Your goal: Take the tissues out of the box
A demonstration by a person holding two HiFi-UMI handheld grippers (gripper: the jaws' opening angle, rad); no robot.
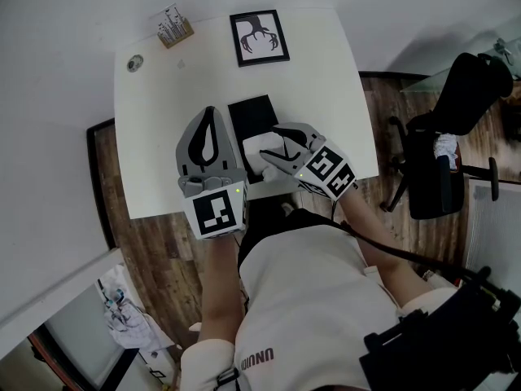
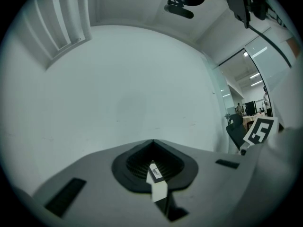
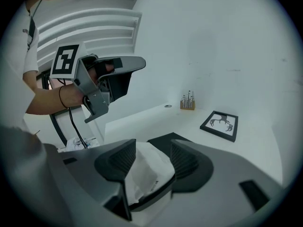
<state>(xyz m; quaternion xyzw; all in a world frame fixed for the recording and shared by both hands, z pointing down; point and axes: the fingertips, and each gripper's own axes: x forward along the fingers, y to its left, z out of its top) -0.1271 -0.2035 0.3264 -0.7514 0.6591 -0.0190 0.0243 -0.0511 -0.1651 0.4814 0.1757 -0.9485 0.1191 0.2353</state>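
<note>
- The white table [image 1: 155, 145] carries a low black tissue box [image 1: 251, 114] a little right of its middle, reaching back from the near edge.
- A white tissue [image 1: 262, 155] stands up crumpled from the near end of the box, close to the table's near edge.
- The right gripper [image 1: 273, 143] comes in from the near right corner and tilts down toward that tissue.
- In the right gripper view its tongs stand wide, with the tissue [image 3: 143, 170] rising between the two ribbed pads. The pads do not squeeze it, though whether it brushes one pad I cannot tell.
- The left gripper [image 1: 212, 114] hangs just left of the box, over the near half of the table, pointing level toward the far edge and apart from the tissue.
- In the left gripper view its tongs are pressed together with no gap. A narrow white strip [image 2: 156, 178] shows at their seam, and what it is cannot be made out. Beyond the tips is only a plain white wall [image 2: 123, 93].
- A black-framed antler picture [image 1: 259, 37] lies flat by the far edge, right of centre.
- A small wooden holder [image 1: 174, 28] stands near the far left corner, with a round disc [image 1: 134, 63] on the table just left of it.
- A black office chair [image 1: 456, 137] stands on the wooden floor [image 1: 163, 259], off the table's right edge.
</note>
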